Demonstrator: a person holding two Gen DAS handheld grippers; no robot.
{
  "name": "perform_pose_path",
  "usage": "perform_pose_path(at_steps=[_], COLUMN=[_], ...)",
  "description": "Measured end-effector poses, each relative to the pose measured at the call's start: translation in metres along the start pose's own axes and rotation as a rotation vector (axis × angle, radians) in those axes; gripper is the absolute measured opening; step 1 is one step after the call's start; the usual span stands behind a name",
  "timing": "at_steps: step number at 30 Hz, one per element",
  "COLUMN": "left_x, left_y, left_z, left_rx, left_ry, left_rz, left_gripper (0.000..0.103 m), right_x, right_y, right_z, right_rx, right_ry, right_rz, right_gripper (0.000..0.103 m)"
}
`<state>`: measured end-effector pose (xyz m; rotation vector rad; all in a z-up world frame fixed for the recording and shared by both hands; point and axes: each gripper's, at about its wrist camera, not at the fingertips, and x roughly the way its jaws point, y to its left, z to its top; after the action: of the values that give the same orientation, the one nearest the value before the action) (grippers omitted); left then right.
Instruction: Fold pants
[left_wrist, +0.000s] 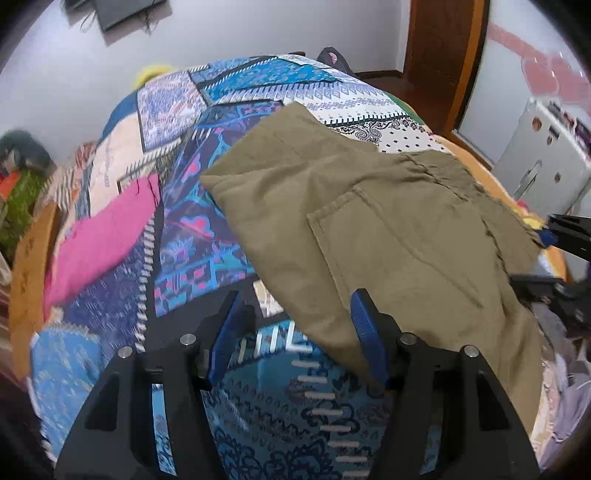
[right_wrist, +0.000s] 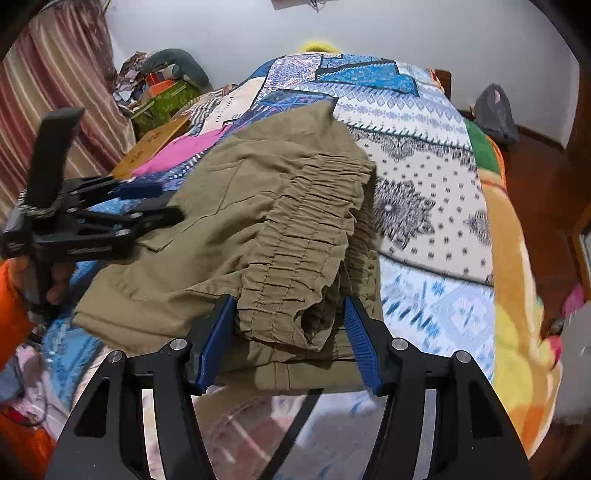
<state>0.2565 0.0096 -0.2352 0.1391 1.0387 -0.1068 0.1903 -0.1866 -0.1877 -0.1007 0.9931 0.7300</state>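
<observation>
Folded olive pants (right_wrist: 258, 221) lie on a patchwork bedspread (right_wrist: 424, 192), both claws spread wide and empty; closing the right claw (right_wrist: 290, 339) on the bunched elastic waistband (right_wrist: 306, 229) risks dragging the layers askew.

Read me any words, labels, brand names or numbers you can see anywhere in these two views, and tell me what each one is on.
No text can be read in either view.
Green box by the curtain: printed markings, too small and blurred.
White appliance by the door: stickers, too blurred.
Wooden bed frame: pale marks, not legible.
Olive pants and patchwork bedspread: patterns only, no lettering.
</observation>
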Motion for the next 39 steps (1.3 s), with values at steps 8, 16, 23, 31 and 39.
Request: perform_pose_path(at_steps=[8, 16, 23, 31, 39], left_x=[0.008, 0.010, -0.010, -0.012, 0.038], left_y=[0.012, 0.021, 0.054, 0.099, 0.103], left_z=[0.000, 0.001, 0.007, 0.034, 0.028], left_rx=[-0.104, -0.175, -0.161, -0.220, -0.250], left_ry=[0.030, 0.014, -0.030, -0.085, 0.023], left_rz=[-0.053, -0.095, 0.009, -0.018, -0.030], left_gripper=[0.062, 0.061, 0.031, 0.027, 0.026], right_x=[0.030, 0.065, 0.029, -0.011, 0.045], right_y=[-0.020, -0.032, -0.035, 0.006, 0.031], right_z=[0.030, 0.066, 0.065, 0.056, 0.041], right_rx=[-0.069, -0.029, 0.010, 0.015, -0.035], right_ry=[0.017, 0.040, -0.017, -0.111, -0.001], right_rz=[-0.047, -0.089, -0.096, 0.005, 0.080], right_gripper=[0.056, 0.056, 0.056, 0.049, 0.036])
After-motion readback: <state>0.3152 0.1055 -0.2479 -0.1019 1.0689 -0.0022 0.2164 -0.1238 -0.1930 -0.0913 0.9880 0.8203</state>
